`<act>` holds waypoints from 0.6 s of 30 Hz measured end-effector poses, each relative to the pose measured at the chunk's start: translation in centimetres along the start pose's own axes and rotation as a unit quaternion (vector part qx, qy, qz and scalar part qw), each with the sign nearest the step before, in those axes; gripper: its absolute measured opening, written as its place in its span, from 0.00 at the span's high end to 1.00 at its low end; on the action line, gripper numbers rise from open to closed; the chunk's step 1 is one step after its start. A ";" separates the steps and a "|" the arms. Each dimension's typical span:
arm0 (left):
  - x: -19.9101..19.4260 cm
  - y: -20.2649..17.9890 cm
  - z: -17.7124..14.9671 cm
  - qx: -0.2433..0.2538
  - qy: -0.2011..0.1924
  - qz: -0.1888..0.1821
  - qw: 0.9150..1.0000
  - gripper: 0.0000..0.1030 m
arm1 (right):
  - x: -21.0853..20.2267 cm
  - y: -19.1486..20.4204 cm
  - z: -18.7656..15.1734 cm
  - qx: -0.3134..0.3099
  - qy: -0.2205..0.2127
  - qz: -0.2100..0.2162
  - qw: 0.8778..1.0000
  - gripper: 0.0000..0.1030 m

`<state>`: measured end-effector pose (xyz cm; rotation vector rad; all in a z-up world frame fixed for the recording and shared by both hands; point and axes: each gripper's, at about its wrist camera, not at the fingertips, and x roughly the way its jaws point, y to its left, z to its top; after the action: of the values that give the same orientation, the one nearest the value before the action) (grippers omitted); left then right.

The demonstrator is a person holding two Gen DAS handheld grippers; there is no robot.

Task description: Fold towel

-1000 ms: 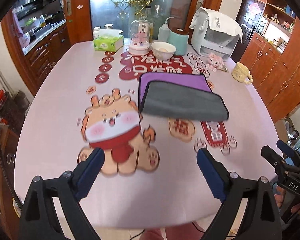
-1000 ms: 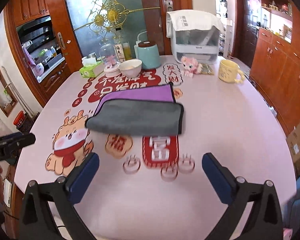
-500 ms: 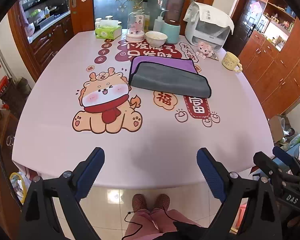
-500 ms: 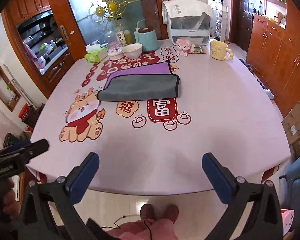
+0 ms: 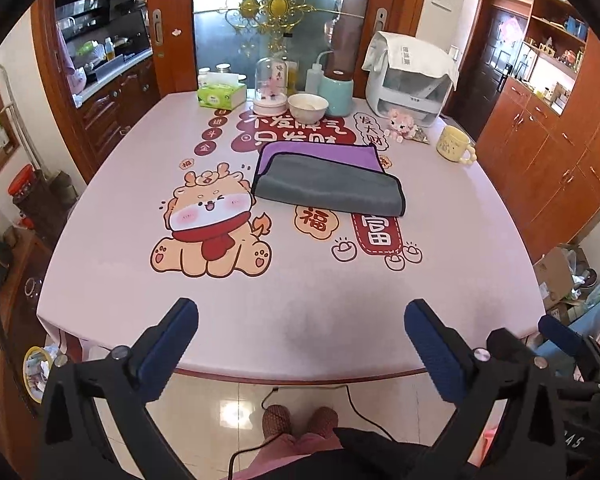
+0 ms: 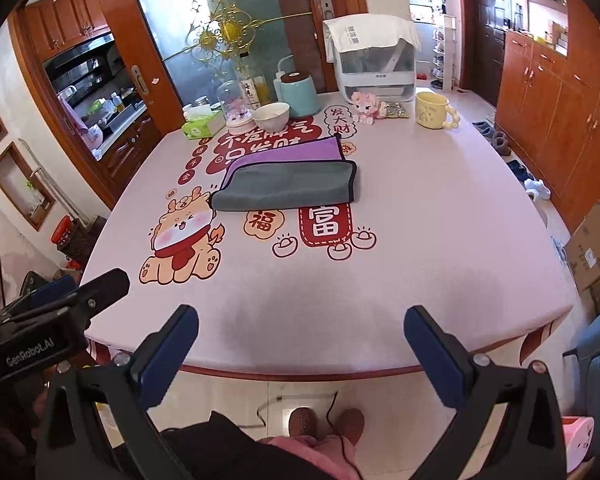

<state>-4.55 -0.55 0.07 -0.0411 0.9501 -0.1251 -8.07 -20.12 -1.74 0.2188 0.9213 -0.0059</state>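
A towel (image 5: pixel 328 182), grey on one side and purple on the other, lies folded over on the pink table (image 5: pixel 260 312), the grey layer on top and a purple strip showing at the far edge. It also shows in the right wrist view (image 6: pixel 288 184). My left gripper (image 5: pixel 300 320) is open and empty, held back above the table's near edge. My right gripper (image 6: pixel 300 324) is open and empty too, also back at the near edge. Both are well away from the towel.
At the far side of the table stand a tissue box (image 5: pixel 221 94), a glass dome (image 5: pixel 271 86), a white bowl (image 5: pixel 308 107), a teal canister (image 5: pixel 336 94), a white appliance (image 5: pixel 414 80), a pink plush toy (image 5: pixel 400 122) and a yellow mug (image 5: pixel 454 145). Wooden cabinets (image 5: pixel 560 152) are at the right.
Both grippers have drawn back from the towel to beyond the table's near edge, staying open. The towel lies folded where it was.
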 end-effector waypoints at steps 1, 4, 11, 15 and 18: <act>-0.1 -0.1 0.0 0.000 -0.004 0.001 1.000 0.00 | 0.0 0.1 -0.2 -0.001 0.003 0.000 1.000 0.00; -0.3 -0.4 0.0 0.005 -0.011 0.008 1.000 0.00 | -0.3 0.3 0.0 -0.008 -0.008 -0.003 1.000 0.00; -0.9 -0.3 0.1 0.003 -0.031 0.026 0.999 0.00 | -0.5 0.8 0.3 -0.015 -0.020 -0.011 1.000 0.00; -1.1 0.2 0.3 -0.005 -0.041 0.029 0.999 0.00 | -0.6 0.9 0.5 -0.021 -0.028 -0.012 0.999 0.00; -1.0 0.2 0.4 -0.003 -0.038 0.039 0.999 0.00 | -0.6 1.3 0.6 -0.028 -0.029 -0.013 0.999 0.00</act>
<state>-4.79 -0.22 1.08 -0.0139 0.8746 -0.0493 -7.84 -19.06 -0.63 0.1546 0.8646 -0.0103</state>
